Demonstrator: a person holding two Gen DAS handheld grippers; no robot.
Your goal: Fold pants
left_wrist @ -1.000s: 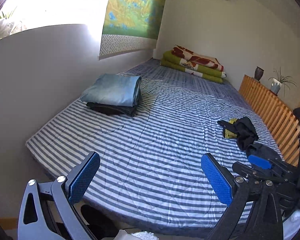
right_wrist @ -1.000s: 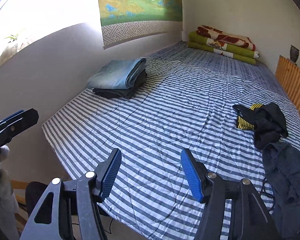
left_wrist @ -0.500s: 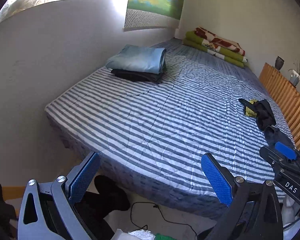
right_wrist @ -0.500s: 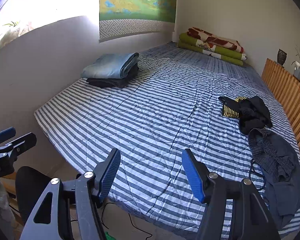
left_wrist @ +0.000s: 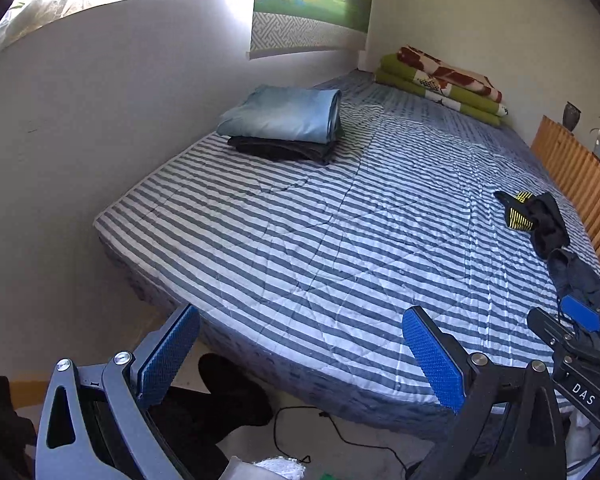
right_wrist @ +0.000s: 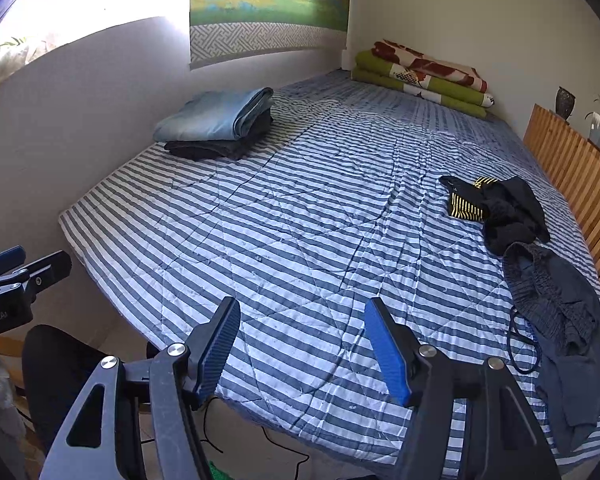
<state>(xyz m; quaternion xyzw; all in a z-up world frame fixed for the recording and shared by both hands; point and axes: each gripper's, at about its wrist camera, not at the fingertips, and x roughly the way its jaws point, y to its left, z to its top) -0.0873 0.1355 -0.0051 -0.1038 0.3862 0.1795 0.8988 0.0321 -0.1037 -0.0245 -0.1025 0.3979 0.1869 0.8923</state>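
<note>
Both grippers hang over the near edge of the striped bed point(right_wrist: 300, 208), jaws spread and holding nothing: the left gripper point(left_wrist: 300, 354) toward the near left corner, the right gripper point(right_wrist: 302, 344) further right. Dark grey pants point(right_wrist: 560, 320) lie crumpled along the bed's right edge, touching a black-and-yellow garment point(right_wrist: 496, 208). Folded clothes point(right_wrist: 220, 124) are stacked at the left edge.

The bed point(right_wrist: 300, 240) wears a quilted, matt striped cotton cover, lightly creased. At far left, soft folded blue denim point(right_wrist: 216, 116) tops dark cloth. The slatted headboard point(right_wrist: 572, 172) at right is bare wood. Each hand-held gripper's pads point(right_wrist: 386, 348) look ribbed blue rubber.
</note>
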